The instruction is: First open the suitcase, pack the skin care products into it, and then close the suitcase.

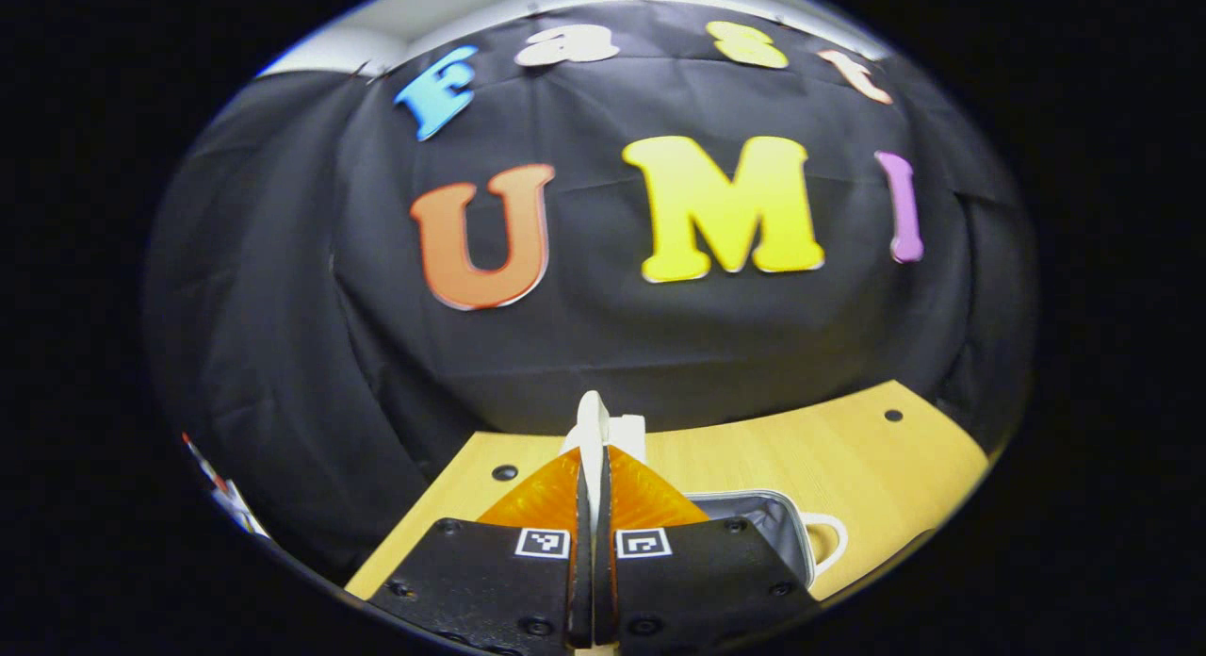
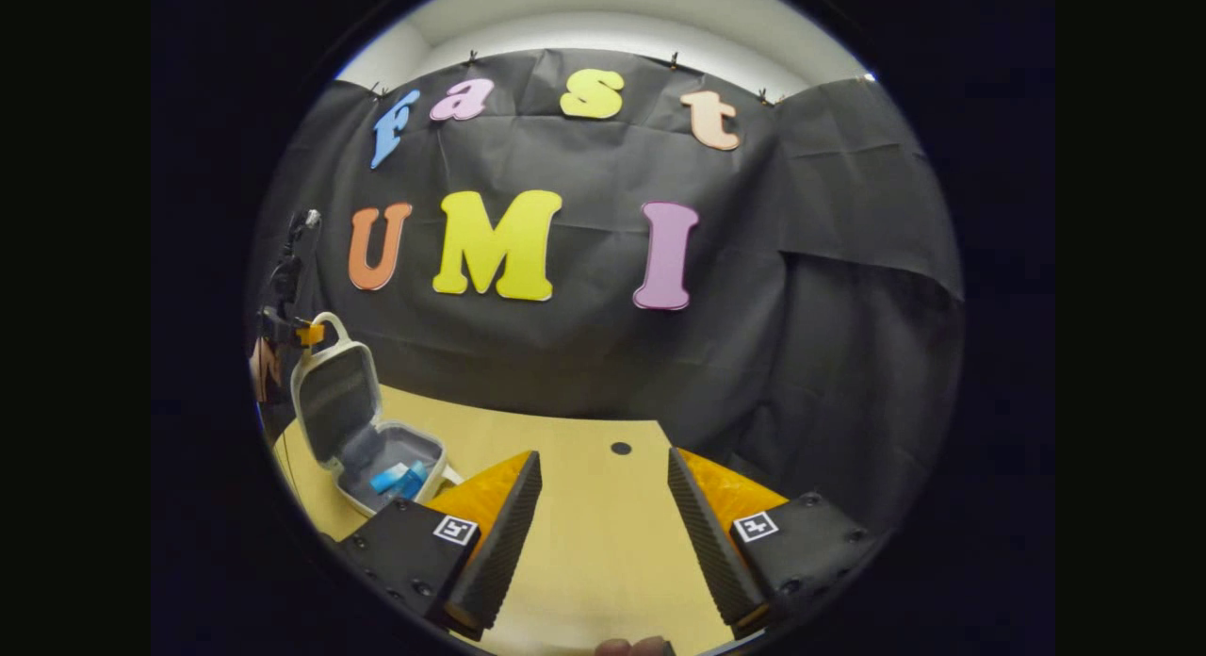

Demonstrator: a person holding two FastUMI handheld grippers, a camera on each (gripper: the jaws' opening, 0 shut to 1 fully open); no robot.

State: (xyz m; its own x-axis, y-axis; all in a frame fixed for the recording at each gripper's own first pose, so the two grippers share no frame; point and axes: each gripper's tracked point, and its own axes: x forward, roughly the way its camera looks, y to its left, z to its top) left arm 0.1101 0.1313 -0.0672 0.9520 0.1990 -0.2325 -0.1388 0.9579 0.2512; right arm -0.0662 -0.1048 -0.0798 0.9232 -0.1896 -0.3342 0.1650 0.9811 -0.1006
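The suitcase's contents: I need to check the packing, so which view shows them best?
The right gripper view: the open suitcase stands lid up, with blue skin care products inside. The left gripper view gives just a corner of the suitcase's rim behind the left gripper.

The table (image 2: 603, 533) is made of light yellow wood. It has small dark round holes in its top. A little white suitcase (image 2: 363, 430) sits right on the table, near the table's left edge in the right gripper view. The suitcase is open. Its lid stands up and its bottom half lies flat on the wood. A blue thing (image 2: 398, 477) lies inside the bottom half. In the left gripper view, the suitcase (image 1: 768, 524) sits near the front of the table (image 1: 848, 458).
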